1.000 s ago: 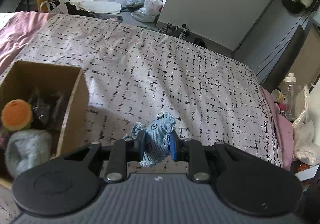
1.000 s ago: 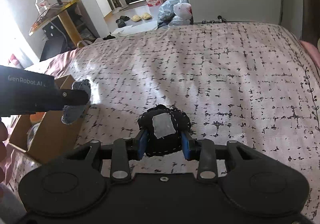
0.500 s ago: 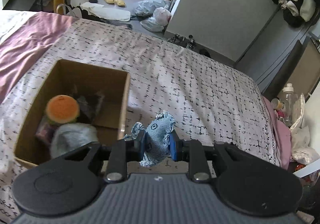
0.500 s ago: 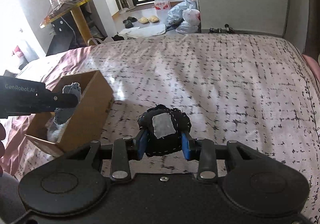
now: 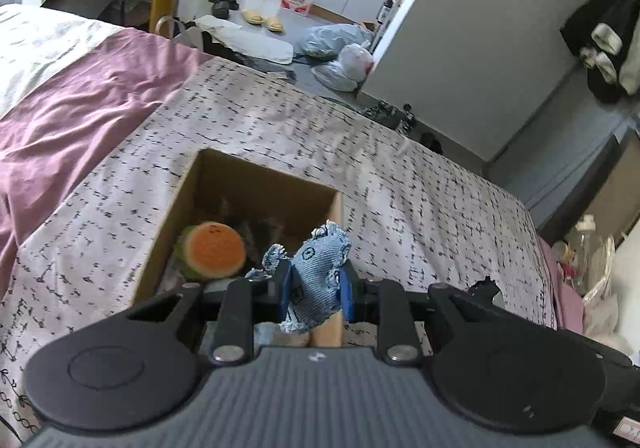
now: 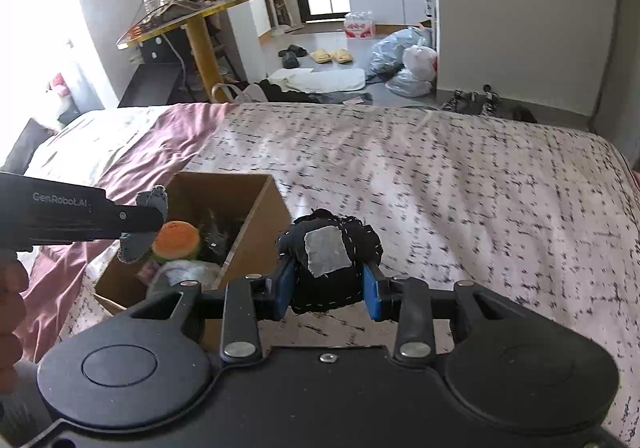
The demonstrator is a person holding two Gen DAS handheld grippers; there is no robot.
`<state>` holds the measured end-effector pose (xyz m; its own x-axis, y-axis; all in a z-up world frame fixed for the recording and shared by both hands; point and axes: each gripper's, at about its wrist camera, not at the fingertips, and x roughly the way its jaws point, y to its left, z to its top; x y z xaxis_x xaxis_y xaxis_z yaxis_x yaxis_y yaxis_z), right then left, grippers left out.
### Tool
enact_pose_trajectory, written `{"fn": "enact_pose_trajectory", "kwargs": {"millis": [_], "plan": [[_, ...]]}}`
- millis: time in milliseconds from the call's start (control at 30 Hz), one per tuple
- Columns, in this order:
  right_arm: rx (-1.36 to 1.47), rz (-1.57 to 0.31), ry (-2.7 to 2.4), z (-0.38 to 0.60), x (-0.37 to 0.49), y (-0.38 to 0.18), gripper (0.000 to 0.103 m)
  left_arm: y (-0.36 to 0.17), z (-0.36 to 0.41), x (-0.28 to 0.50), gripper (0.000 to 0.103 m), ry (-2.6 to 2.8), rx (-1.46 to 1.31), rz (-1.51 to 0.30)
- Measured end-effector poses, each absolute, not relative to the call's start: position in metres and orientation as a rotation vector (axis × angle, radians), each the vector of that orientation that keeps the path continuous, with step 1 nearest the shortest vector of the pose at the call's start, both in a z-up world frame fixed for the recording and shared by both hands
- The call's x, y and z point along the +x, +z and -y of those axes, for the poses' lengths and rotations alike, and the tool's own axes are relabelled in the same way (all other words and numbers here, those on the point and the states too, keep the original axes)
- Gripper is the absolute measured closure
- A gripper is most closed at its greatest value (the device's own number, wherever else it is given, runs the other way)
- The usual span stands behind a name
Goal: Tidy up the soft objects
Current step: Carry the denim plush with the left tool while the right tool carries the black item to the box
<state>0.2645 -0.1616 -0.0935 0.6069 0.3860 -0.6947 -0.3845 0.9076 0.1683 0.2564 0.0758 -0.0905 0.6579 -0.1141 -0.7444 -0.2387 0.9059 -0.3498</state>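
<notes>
A: The left gripper (image 5: 313,290) has its blue pads clamped on a frayed denim toy (image 5: 316,280), held above the near end of the cardboard box (image 5: 168,232).

B: And the right gripper (image 6: 329,290)?

A: It pinches a black stitched toy (image 6: 332,272) with a grey patch, above the patterned bedspread (image 6: 460,188) just beside the box's right wall.

B: What lies in the box?

A: An orange-topped plush (image 5: 211,253), something dark behind it, a pale fuzzy item in front.
</notes>
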Motion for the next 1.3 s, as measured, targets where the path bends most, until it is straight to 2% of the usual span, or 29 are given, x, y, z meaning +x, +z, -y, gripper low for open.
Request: {"fn": "enact_pose_trajectory", "kwargs": {"millis": [933, 1133, 1200, 1300], "plan": [[-0.02, -0.798, 0.579, 0.048, 0.294, -0.072, 0.065, -0.076, -0.17, 0.252, 0.079, 0.193, -0.52, -0.815], [-0.02, -0.854, 0.572, 0.047, 0.301, -0.085, 0.057, -0.083, -0.171, 0.259, 0.079, 0.19, -0.541, -0.837], [-0.009, -0.872, 0.569, 0.051, 0.301, -0.09, 0.045, -0.085, -0.168, 0.264, 0.079, 0.186, -0.537, -0.842], [0.017, -0.881, 0.558, 0.061, 0.3, -0.095, 0.04, -0.089, -0.163, 0.273, 0.079, 0.178, -0.533, -0.856]]}}
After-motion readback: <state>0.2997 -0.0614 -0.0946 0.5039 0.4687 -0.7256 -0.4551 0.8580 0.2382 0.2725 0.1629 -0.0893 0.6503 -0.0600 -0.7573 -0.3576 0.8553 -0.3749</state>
